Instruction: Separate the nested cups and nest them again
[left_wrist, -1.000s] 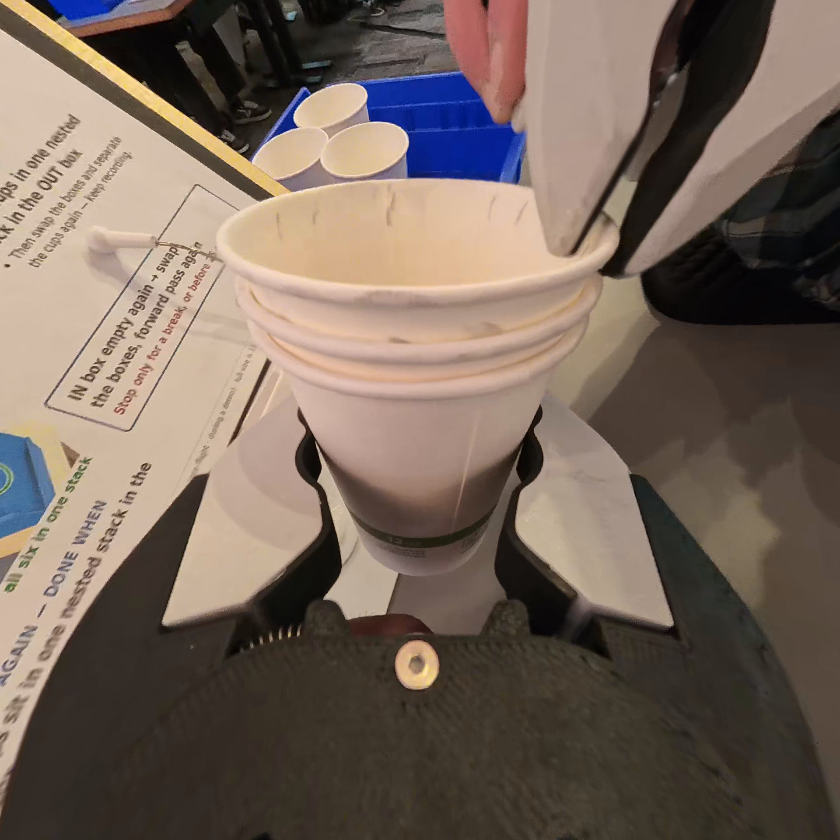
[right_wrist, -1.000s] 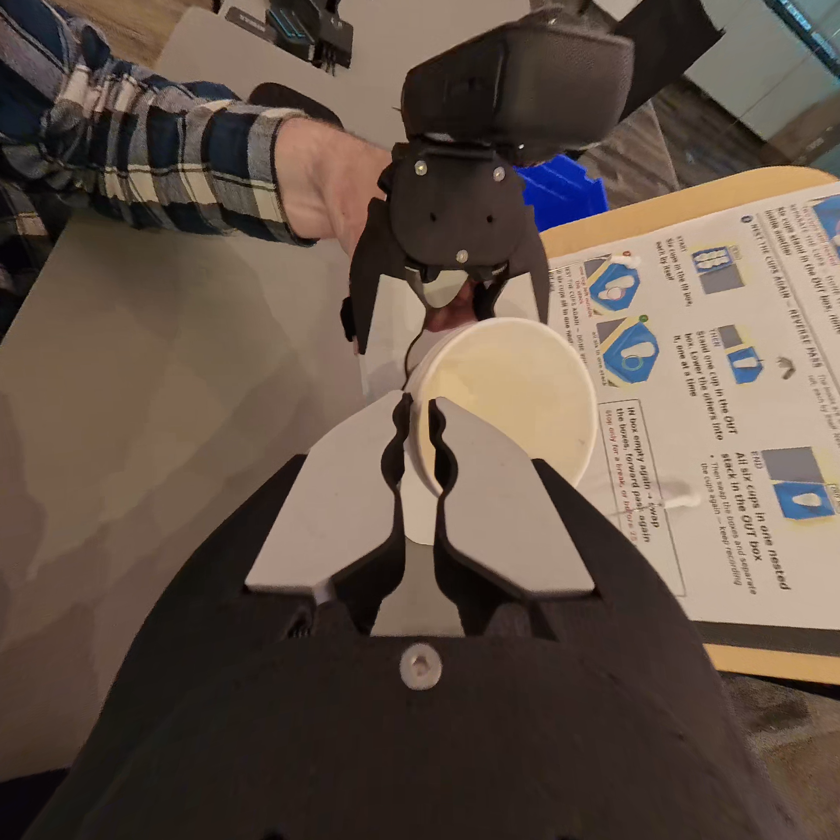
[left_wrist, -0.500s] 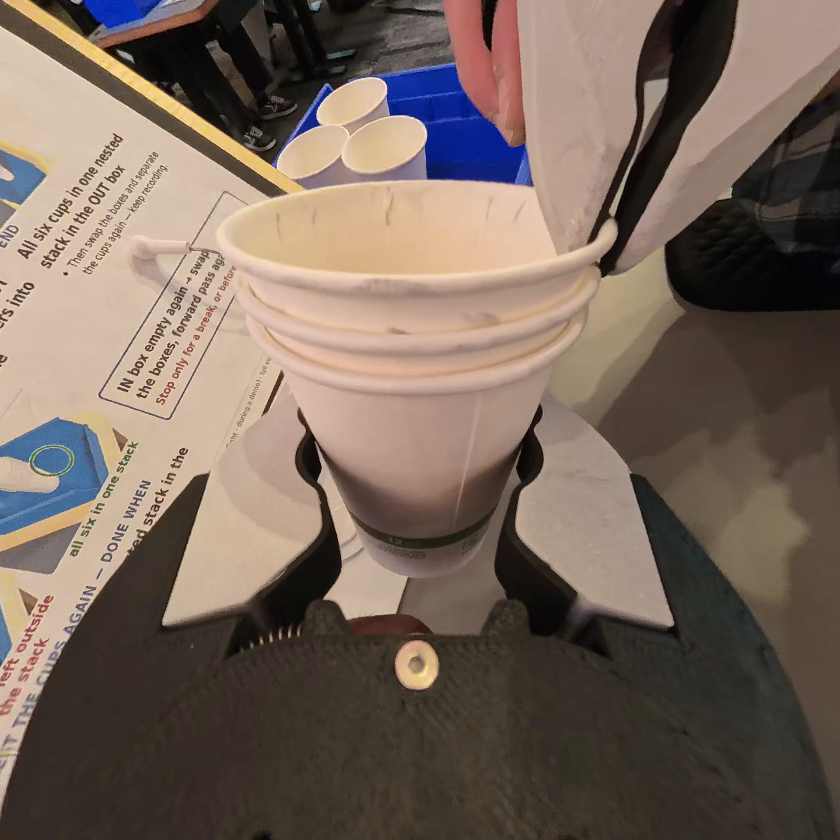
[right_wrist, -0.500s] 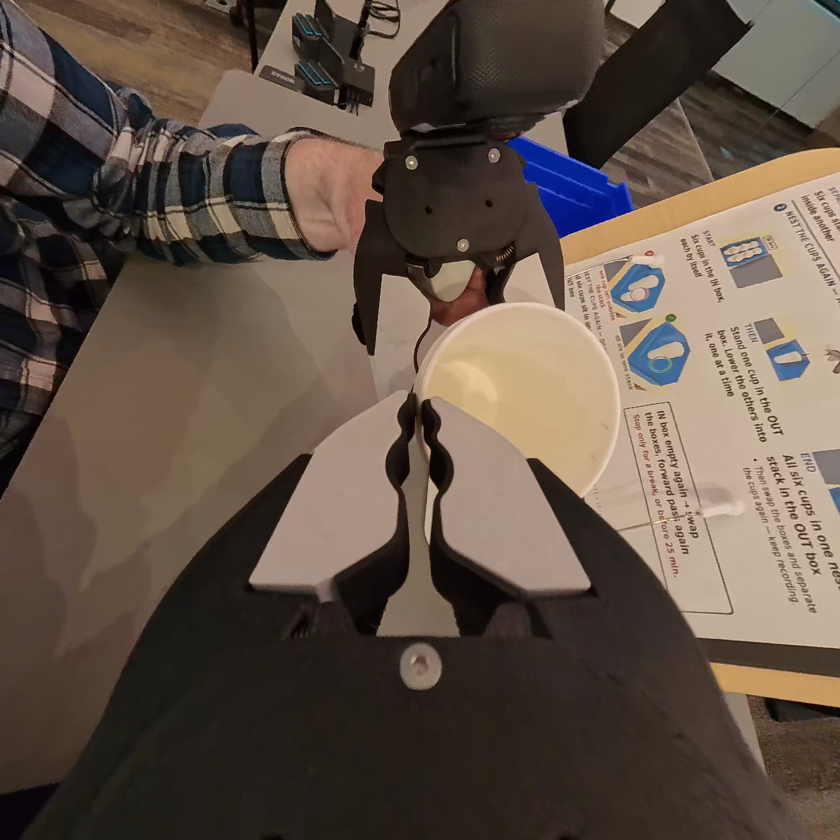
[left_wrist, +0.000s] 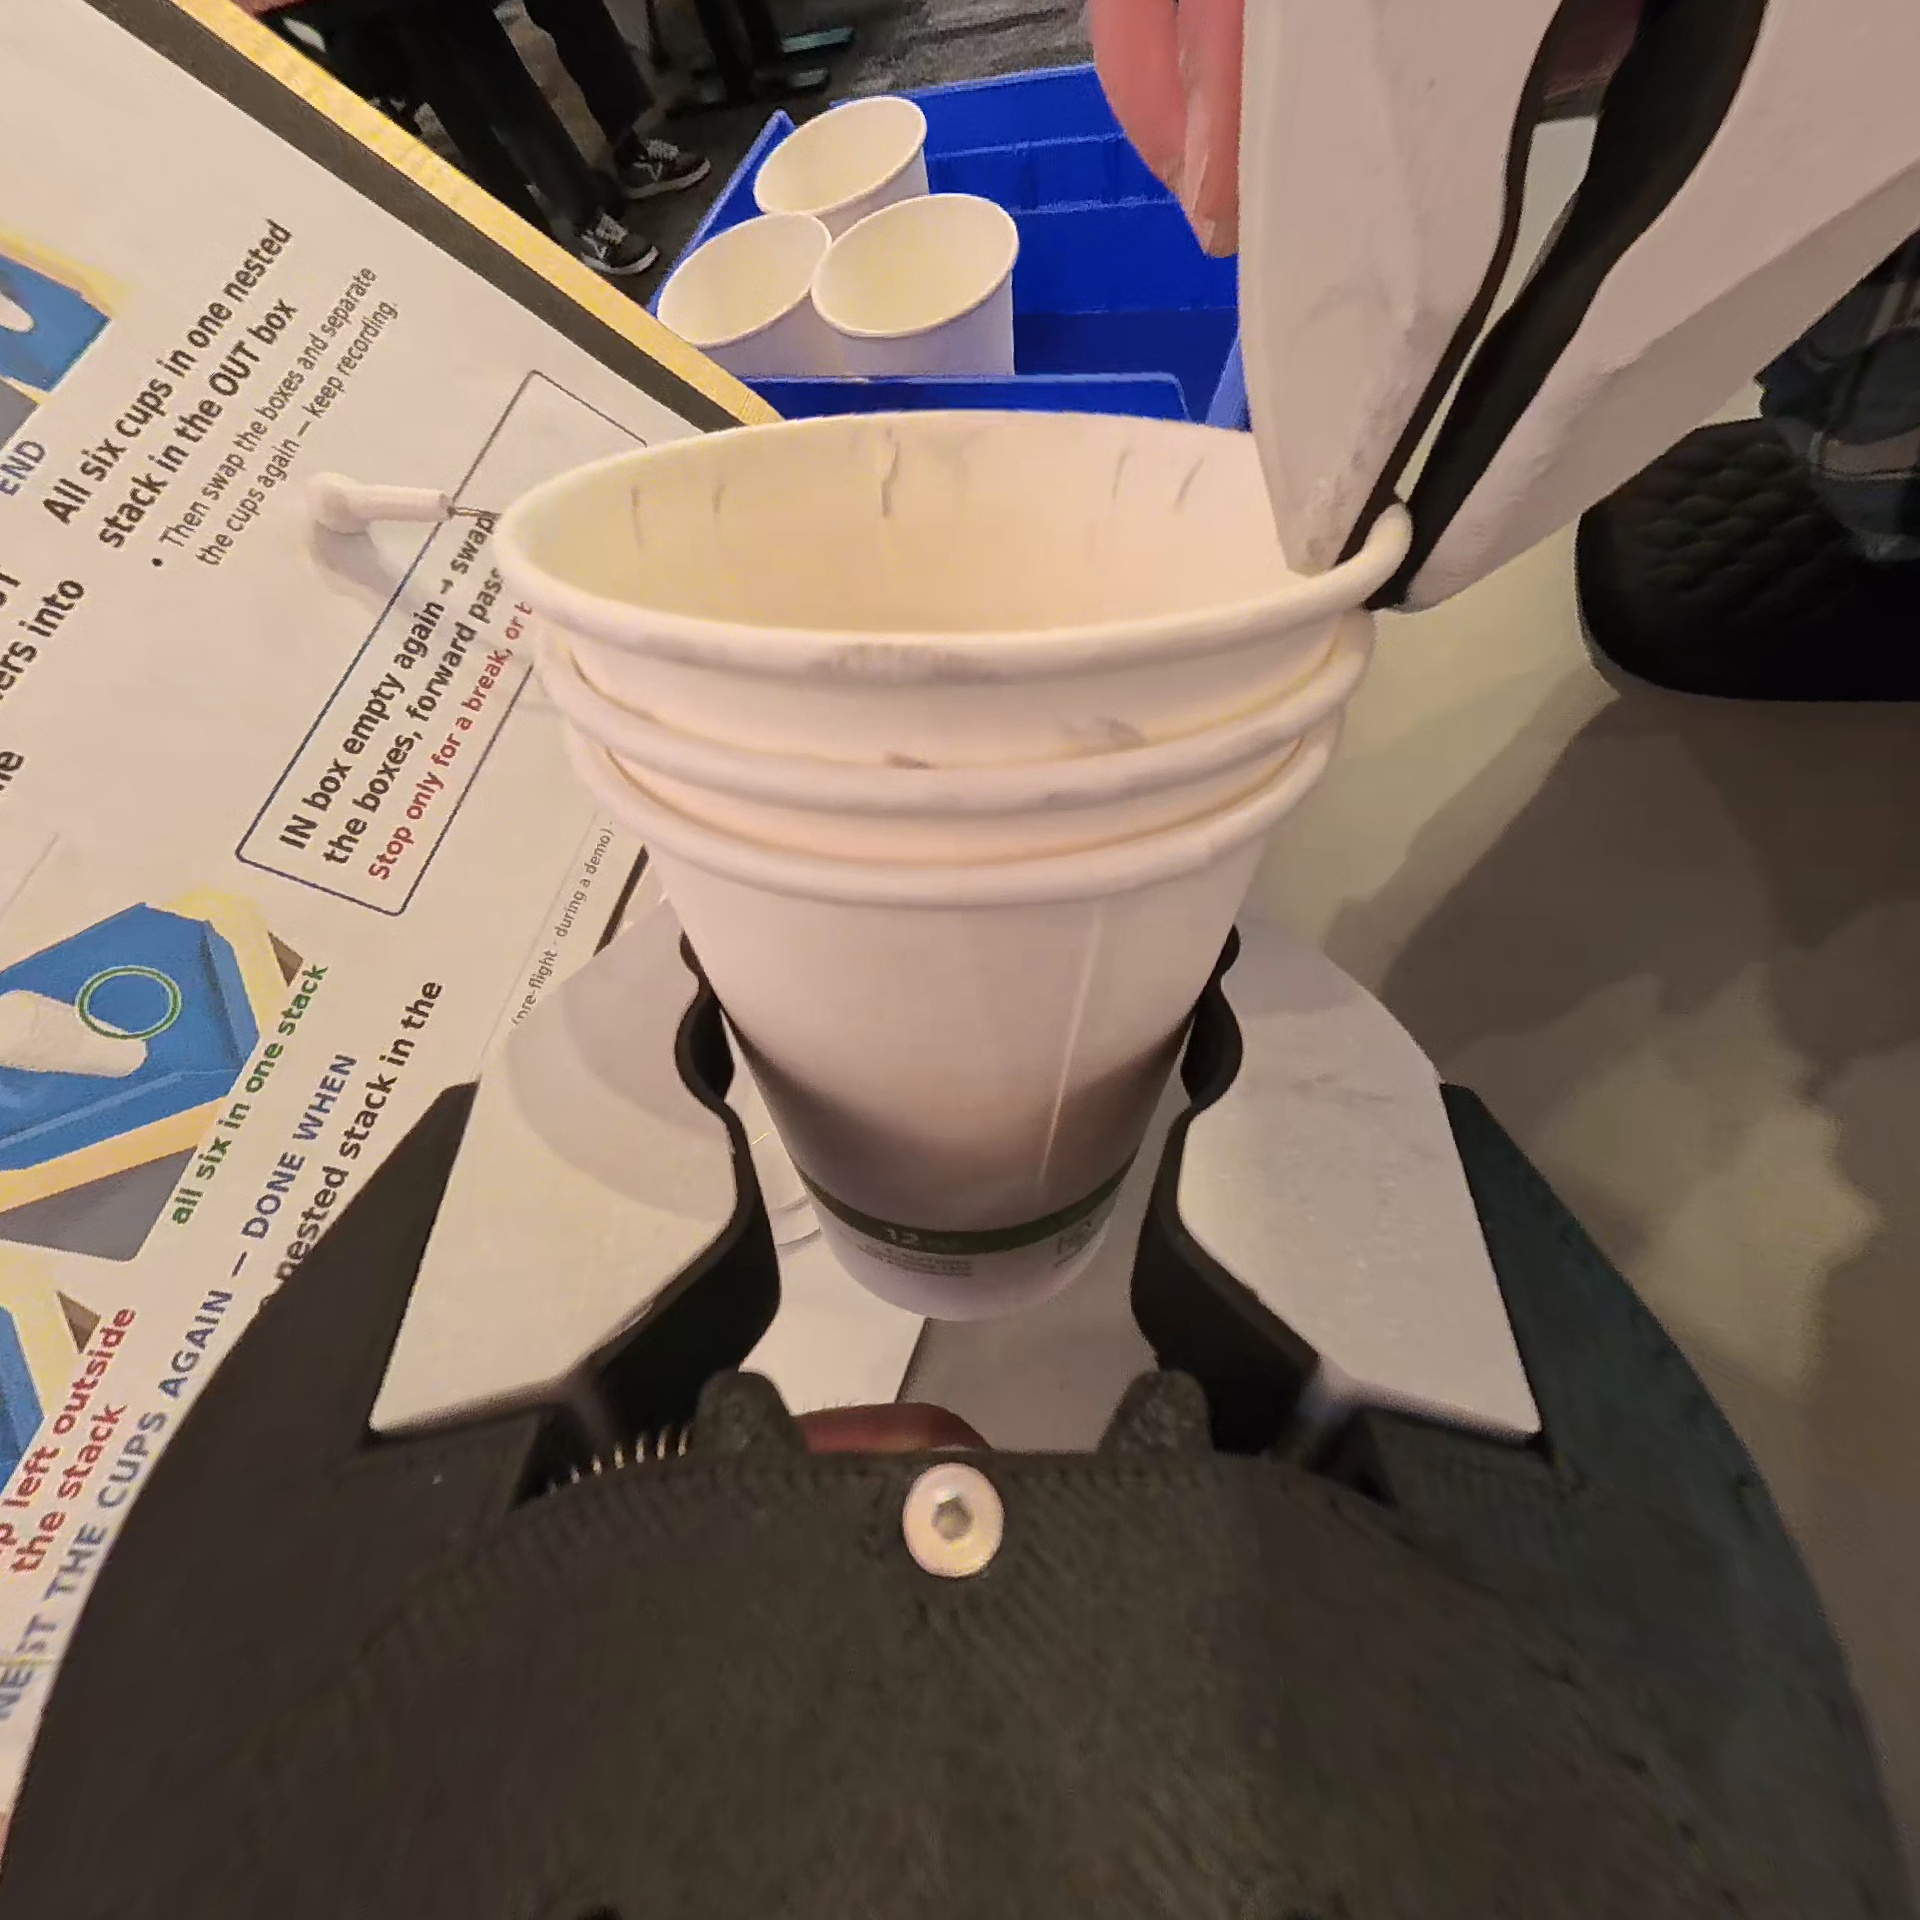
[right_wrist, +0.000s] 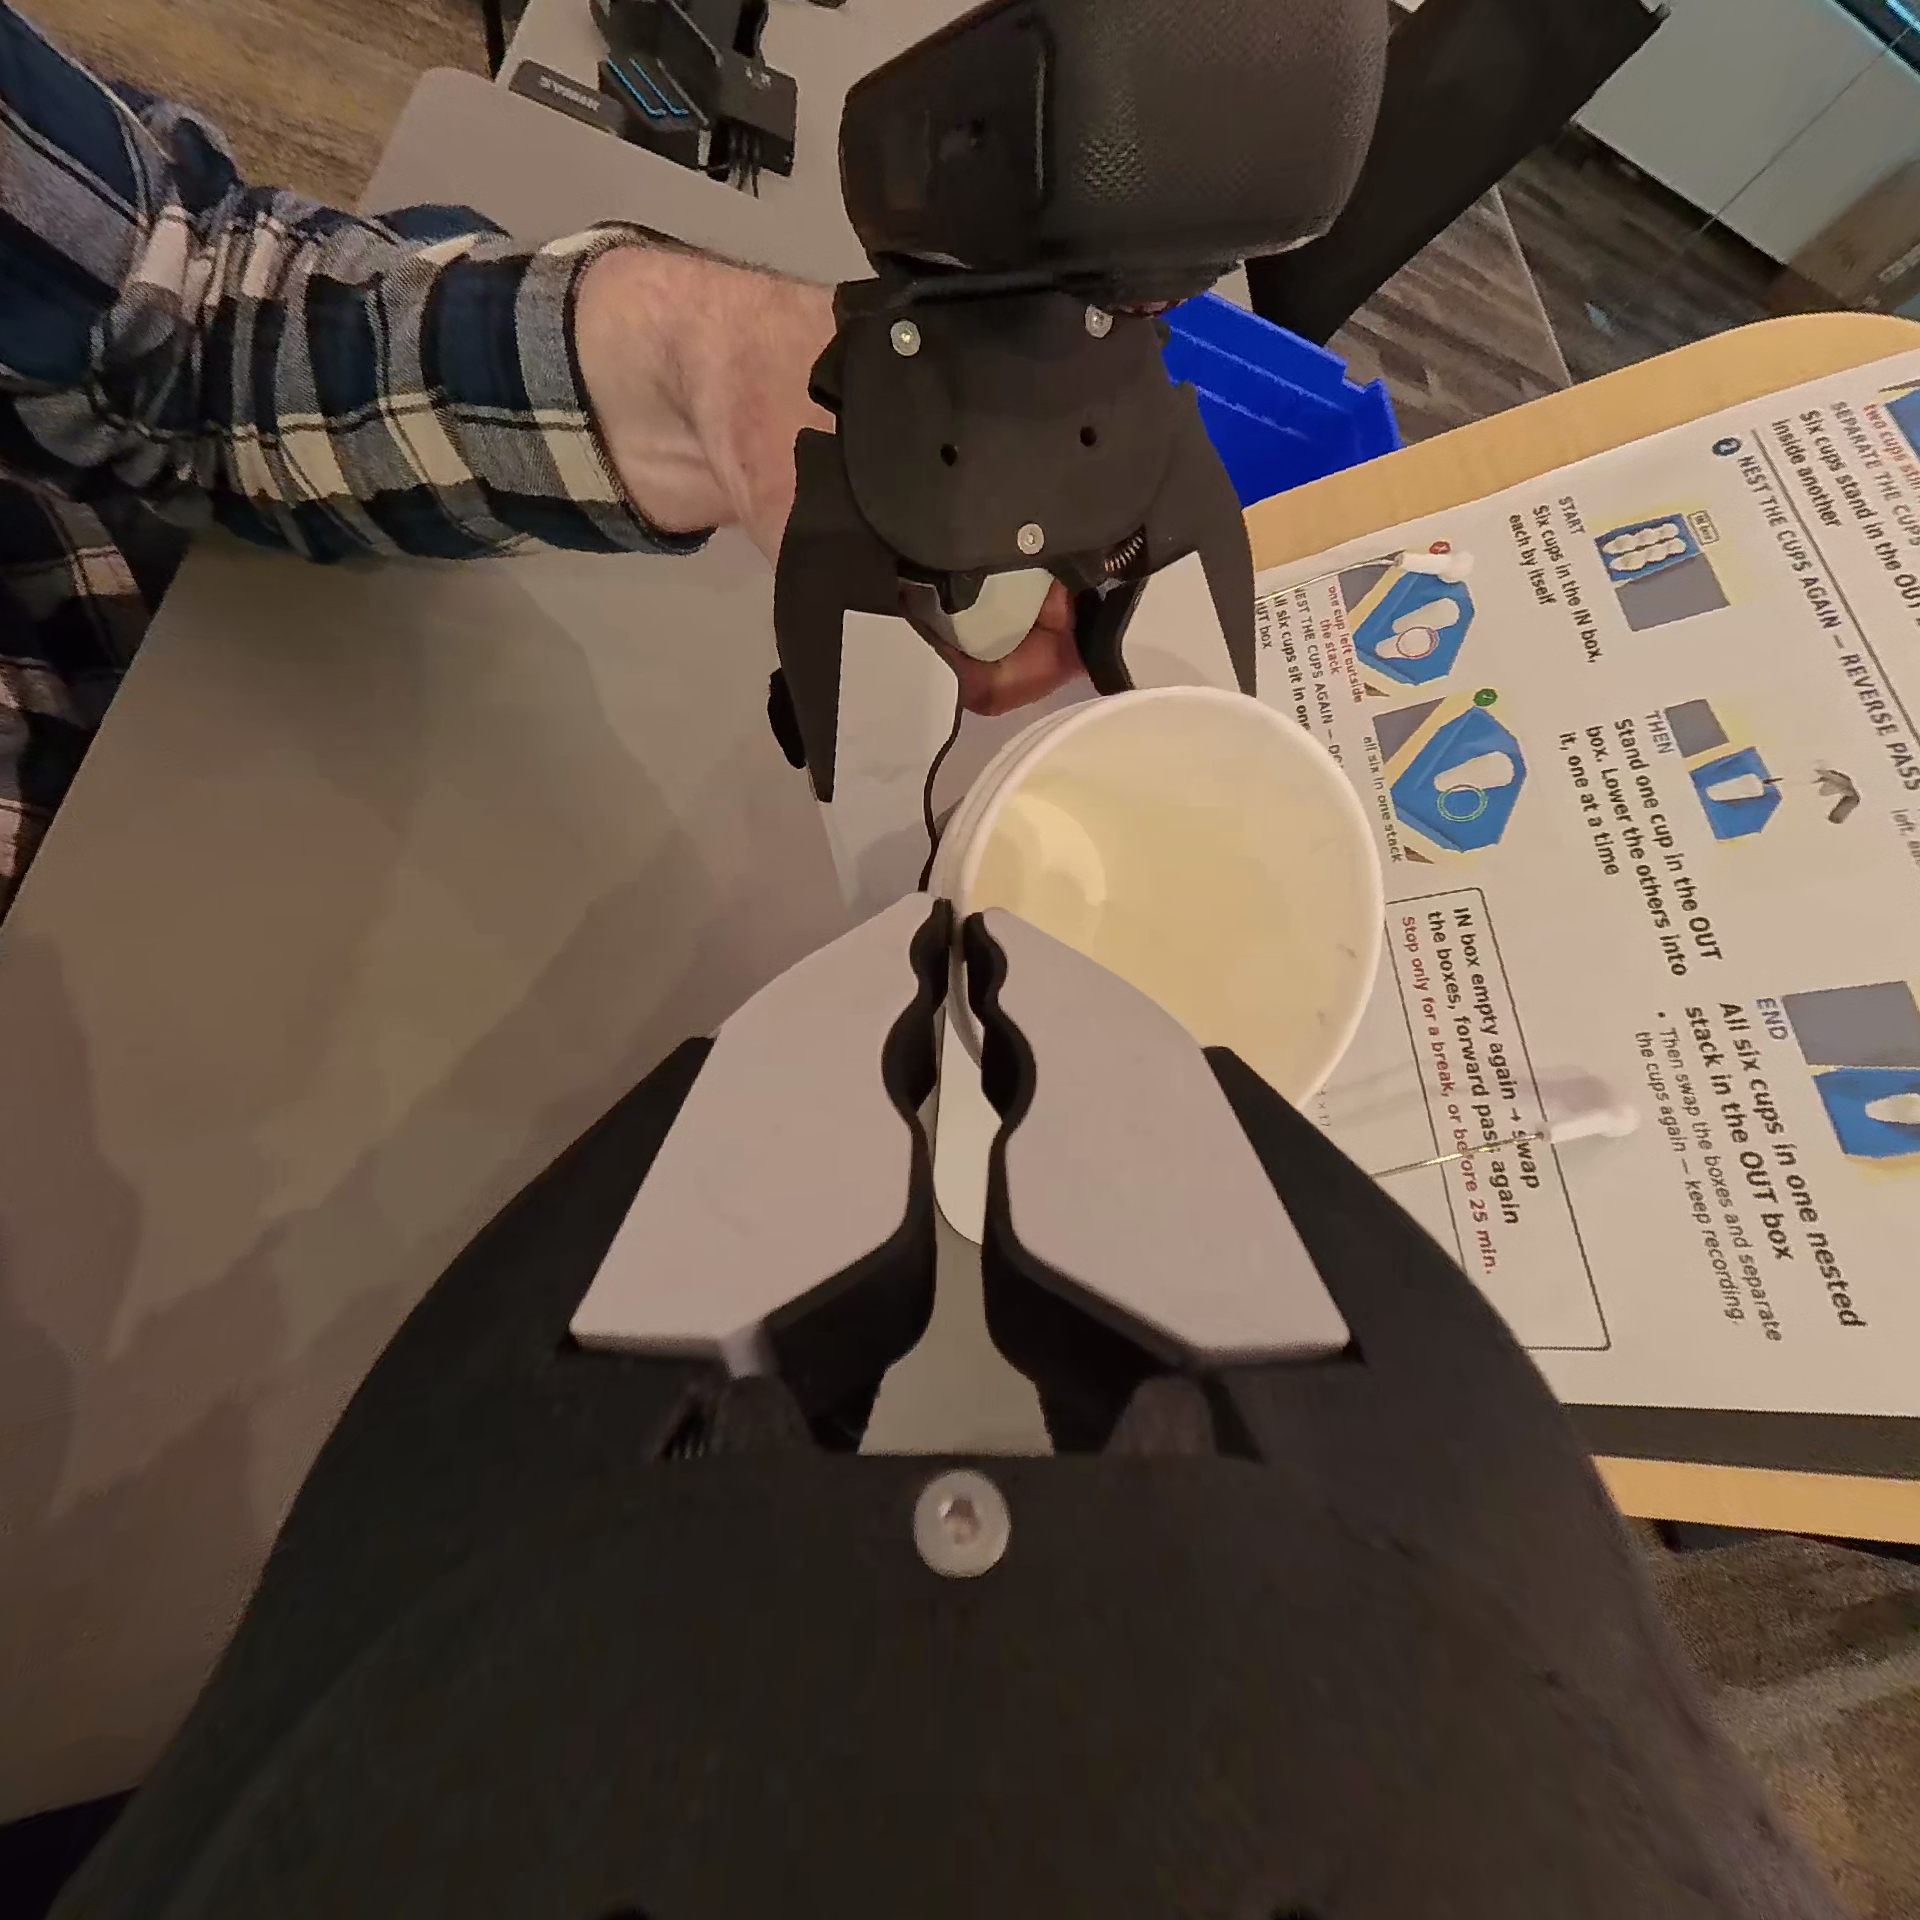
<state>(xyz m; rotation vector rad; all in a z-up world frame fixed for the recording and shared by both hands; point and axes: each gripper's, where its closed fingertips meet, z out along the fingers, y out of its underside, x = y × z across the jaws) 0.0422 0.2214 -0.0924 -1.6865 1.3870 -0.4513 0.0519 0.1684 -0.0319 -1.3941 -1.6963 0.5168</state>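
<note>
Steadying the stack (left_wrist: 956, 997) between pressing left gripper (left_wrist: 956, 1029) pads, the top cup's (right_wrist: 1174, 894) rim is pinched by the right gripper (right_wrist: 956, 935) — ready for separation.

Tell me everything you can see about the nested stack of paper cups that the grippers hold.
The nested stack of paper cups shows three rolled rims, so three white cups, scuffed with grey marks; the inside is cream. The outermost cup has a side seam and a dark green band near its base. The stack is held above the grey table, mouth pointing away from the left gripper, whose black pads press its lower wall on both sides. The right gripper is shut on the top cup's rim.
</note>
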